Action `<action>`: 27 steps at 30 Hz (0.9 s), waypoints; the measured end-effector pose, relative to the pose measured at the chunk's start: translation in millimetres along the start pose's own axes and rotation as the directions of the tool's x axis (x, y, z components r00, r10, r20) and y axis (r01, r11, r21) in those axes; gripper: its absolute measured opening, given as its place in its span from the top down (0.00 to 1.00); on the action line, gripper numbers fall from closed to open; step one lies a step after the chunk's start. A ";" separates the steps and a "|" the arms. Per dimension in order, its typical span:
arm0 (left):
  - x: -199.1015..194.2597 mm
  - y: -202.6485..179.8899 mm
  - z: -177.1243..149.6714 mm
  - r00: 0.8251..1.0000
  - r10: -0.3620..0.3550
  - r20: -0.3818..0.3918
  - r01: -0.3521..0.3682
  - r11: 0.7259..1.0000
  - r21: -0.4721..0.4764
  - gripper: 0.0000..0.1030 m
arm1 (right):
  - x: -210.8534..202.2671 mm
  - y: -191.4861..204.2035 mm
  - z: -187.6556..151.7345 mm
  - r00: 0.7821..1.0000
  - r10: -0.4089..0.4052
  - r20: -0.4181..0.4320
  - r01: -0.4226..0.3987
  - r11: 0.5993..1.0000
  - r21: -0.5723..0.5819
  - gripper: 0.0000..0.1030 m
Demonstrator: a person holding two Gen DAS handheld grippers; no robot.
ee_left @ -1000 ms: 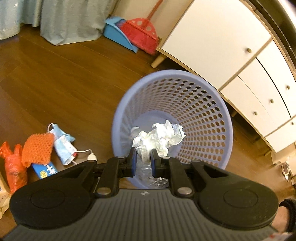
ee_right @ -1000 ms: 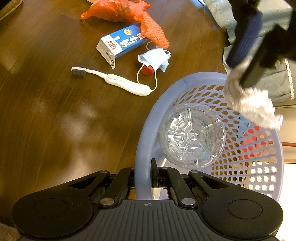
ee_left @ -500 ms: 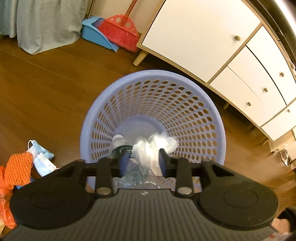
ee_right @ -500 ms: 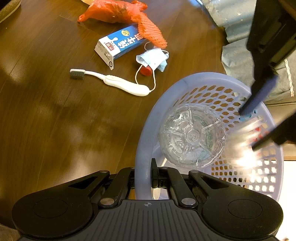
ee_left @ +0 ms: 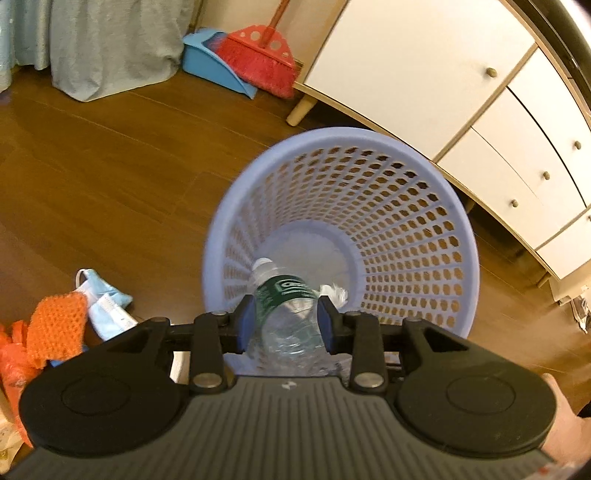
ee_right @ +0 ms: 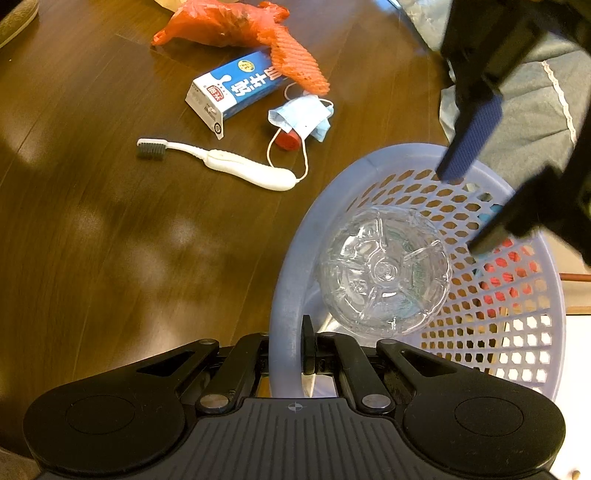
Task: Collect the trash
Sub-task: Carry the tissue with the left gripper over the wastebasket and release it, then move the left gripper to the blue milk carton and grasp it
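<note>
My right gripper (ee_right: 291, 339) is shut on the near rim of the lilac mesh basket (ee_right: 291, 266). Inside the basket leans a clear plastic bottle (ee_right: 384, 269), bottom towards this camera. My left gripper (ee_left: 285, 310) hangs open over the basket (ee_left: 343, 134), holding nothing; in the right wrist view its fingers (ee_right: 469, 147) show at the upper right. Below it lie the bottle (ee_left: 284, 291) and a crumpled white tissue (ee_left: 334, 293). On the floor lie a toothbrush (ee_right: 229, 166), a milk carton (ee_right: 232, 92), a face mask (ee_right: 303, 118), an orange foam net (ee_right: 295, 70) and a red plastic bag (ee_right: 218, 26).
A white cabinet on legs (ee_left: 424, 74) stands just behind the basket. A red broom (ee_left: 258, 59) and blue dustpan (ee_left: 214, 62) lean at the wall beside a grey curtain (ee_left: 110, 40). A small red cap (ee_right: 286, 140) sits under the mask. A hand (ee_left: 561, 424) shows at lower right.
My left gripper has opened and the crumpled tissue has dropped from it into the basket. The right gripper has kept its hold on the rim.
</note>
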State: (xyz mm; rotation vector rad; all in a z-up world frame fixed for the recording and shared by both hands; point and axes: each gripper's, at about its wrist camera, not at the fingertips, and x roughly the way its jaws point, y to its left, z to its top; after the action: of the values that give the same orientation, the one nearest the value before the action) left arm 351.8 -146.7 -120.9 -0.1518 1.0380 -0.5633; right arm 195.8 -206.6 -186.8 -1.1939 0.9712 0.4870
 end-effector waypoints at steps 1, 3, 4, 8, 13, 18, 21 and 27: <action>-2.8 5.1 -0.9 1.000 0.003 0.003 -0.003 1.000 -0.017 0.70 | 0.0 -0.1 0.1 1.000 0.001 0.000 -0.001 1.000 0.001 1.00; -9.7 17.8 -3.0 1.000 0.025 0.013 -0.024 0.999 -0.045 0.70 | 0.0 -0.1 0.0 1.000 0.000 -0.001 0.000 1.000 0.001 1.00; -13.0 24.1 -4.4 0.999 0.038 0.021 -0.037 0.998 -0.050 0.70 | 0.0 -0.4 -0.3 1.000 0.000 -0.001 0.000 1.000 0.002 1.00; -24.7 57.2 -13.0 0.992 0.118 0.037 -0.114 0.989 -0.098 0.68 | 0.1 -2.1 -1.2 1.000 -0.001 -0.002 0.001 1.000 0.007 1.00; -32.8 96.4 -27.8 0.979 0.198 0.040 -0.191 0.973 -0.128 0.63 | 0.4 -2.8 -0.4 1.000 0.000 -0.001 0.000 1.000 0.009 1.00; -27.1 117.6 -52.9 0.969 0.246 0.018 -0.243 0.964 -0.110 0.60 | 0.6 -3.3 -0.3 1.000 -0.001 0.000 0.001 1.000 0.008 1.00; -16.3 128.3 -74.1 0.963 0.267 -0.029 -0.269 0.954 -0.132 0.57 | 0.6 -3.7 0.4 1.000 -0.002 0.000 0.002 1.000 0.008 1.00; 12.5 142.1 -105.0 0.952 0.299 -0.069 -0.306 0.931 -0.200 0.48 | 0.8 -3.6 0.8 1.000 -0.003 0.000 0.003 1.000 0.005 1.00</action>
State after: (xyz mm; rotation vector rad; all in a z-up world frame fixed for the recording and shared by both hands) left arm 320.1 -17.6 -238.0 -0.1620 1.1306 -0.1763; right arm 199.2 -207.1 -185.5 -1.1910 0.9698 0.4819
